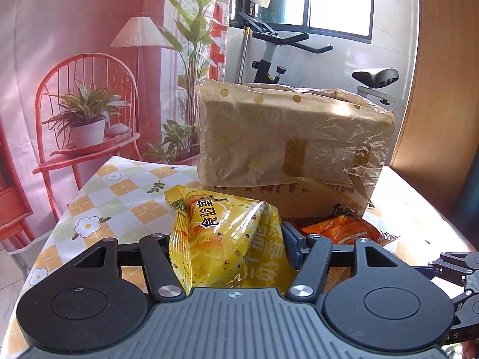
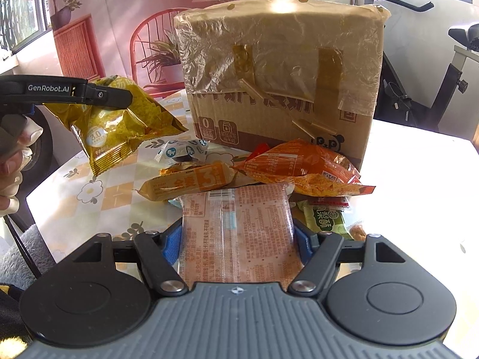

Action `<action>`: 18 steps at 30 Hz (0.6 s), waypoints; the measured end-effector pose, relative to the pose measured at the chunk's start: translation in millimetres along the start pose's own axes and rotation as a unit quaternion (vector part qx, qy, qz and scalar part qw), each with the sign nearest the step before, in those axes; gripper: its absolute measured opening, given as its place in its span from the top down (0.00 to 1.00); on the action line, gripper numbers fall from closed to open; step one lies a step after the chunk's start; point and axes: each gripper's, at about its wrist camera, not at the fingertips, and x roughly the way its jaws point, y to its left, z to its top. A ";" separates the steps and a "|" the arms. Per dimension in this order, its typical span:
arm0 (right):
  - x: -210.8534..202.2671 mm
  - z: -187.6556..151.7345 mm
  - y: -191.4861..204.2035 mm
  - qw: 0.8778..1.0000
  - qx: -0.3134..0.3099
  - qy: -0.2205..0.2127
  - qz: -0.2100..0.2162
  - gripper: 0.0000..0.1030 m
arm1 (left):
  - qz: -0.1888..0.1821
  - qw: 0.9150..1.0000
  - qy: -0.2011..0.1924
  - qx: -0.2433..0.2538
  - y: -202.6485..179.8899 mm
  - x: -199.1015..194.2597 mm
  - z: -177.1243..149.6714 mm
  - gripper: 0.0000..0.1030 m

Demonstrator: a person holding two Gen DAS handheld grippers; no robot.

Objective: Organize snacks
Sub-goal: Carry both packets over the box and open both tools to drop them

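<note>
My left gripper is shut on a yellow snack bag, held above the table. In the right wrist view the same bag hangs from the left gripper at upper left. Between the blue pads of my right gripper, a flat pale-orange packet is clamped. Just beyond it lies a pile of snacks: an orange bag, an orange bar packet, a white-and-blue packet and a green packet. Behind the pile stands a film-wrapped cardboard box.
The table has a checked floral cloth, and its left edge is near. The box fills the far middle. An exercise bike stands behind it. A person's hand shows at the left edge. Part of the right gripper shows low right.
</note>
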 end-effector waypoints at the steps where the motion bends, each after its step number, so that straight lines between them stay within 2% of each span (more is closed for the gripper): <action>1: -3.6 2.0 1.4 1.000 -0.006 -0.007 -0.001 0.30 | -0.001 1.000 -0.005 0.000 -0.6 -2.2 2.4 0.37; 8: -24.5 34.3 -8.6 0.998 -0.009 -0.061 -0.014 0.30 | -0.005 0.999 -0.051 0.010 -6.3 -15.6 27.3 0.37; 12: -34.3 68.7 -17.7 0.995 -0.014 -0.098 -0.022 0.30 | -0.009 0.997 -0.077 0.015 -10.5 -14.2 50.6 0.37; 18: -38.7 140.0 -35.1 0.987 -0.037 -0.149 -0.034 0.30 | -0.016 0.993 -0.117 0.026 -18.9 -1.8 99.2 0.37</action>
